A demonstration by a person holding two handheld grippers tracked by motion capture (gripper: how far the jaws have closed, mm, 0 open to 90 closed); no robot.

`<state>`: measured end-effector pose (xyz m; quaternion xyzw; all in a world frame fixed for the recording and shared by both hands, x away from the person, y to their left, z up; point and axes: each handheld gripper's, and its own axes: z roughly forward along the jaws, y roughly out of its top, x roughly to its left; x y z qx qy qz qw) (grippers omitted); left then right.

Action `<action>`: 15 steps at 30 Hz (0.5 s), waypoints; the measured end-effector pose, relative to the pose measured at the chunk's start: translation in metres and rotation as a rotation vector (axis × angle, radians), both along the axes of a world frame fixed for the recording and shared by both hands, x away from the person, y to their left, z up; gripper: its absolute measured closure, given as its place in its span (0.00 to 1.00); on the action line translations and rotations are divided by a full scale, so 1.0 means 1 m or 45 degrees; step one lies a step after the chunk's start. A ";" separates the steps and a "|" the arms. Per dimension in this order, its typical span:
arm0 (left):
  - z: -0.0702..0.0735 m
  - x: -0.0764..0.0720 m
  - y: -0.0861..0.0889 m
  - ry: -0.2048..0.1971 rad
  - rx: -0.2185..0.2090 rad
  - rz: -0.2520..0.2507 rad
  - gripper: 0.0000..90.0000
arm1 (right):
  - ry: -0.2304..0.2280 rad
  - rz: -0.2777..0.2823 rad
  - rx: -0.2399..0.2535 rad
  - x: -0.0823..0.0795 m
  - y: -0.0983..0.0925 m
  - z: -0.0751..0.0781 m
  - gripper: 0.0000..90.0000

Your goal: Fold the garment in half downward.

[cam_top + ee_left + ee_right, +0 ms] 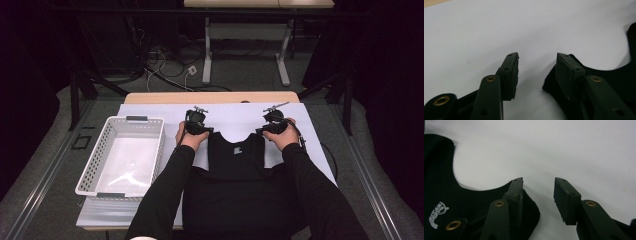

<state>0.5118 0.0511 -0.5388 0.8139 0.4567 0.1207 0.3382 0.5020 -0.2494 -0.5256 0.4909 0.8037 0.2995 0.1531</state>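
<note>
Black vest (236, 150) flat on white sheet (230, 112), each hand-held gripper – left (196, 131), right (273, 130) – released, jaws straddling a shoulder strap

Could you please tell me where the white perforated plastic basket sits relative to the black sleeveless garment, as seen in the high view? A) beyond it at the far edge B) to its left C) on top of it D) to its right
B: the white perforated plastic basket stands left of the black sleeveless garment on the white-covered table.
</note>
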 end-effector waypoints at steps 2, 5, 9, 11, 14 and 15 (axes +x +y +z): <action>-0.003 -0.001 -0.001 0.011 0.000 0.000 0.62 | 0.009 -0.006 0.008 0.000 -0.002 -0.001 0.66; -0.006 -0.002 -0.003 0.013 0.000 -0.004 0.64 | 0.017 0.004 0.009 -0.001 -0.004 -0.003 0.67; -0.011 -0.002 -0.003 0.040 0.003 -0.011 0.70 | 0.027 0.011 -0.009 -0.001 -0.005 -0.007 0.68; -0.013 -0.003 -0.002 0.043 -0.007 -0.012 0.70 | 0.033 0.013 -0.025 -0.001 -0.004 -0.008 0.68; -0.013 -0.004 -0.002 0.044 -0.008 -0.018 0.71 | 0.030 0.018 -0.047 -0.001 -0.003 -0.010 0.68; -0.013 -0.004 -0.002 0.048 -0.004 -0.020 0.72 | 0.030 0.014 -0.047 -0.001 -0.002 -0.010 0.68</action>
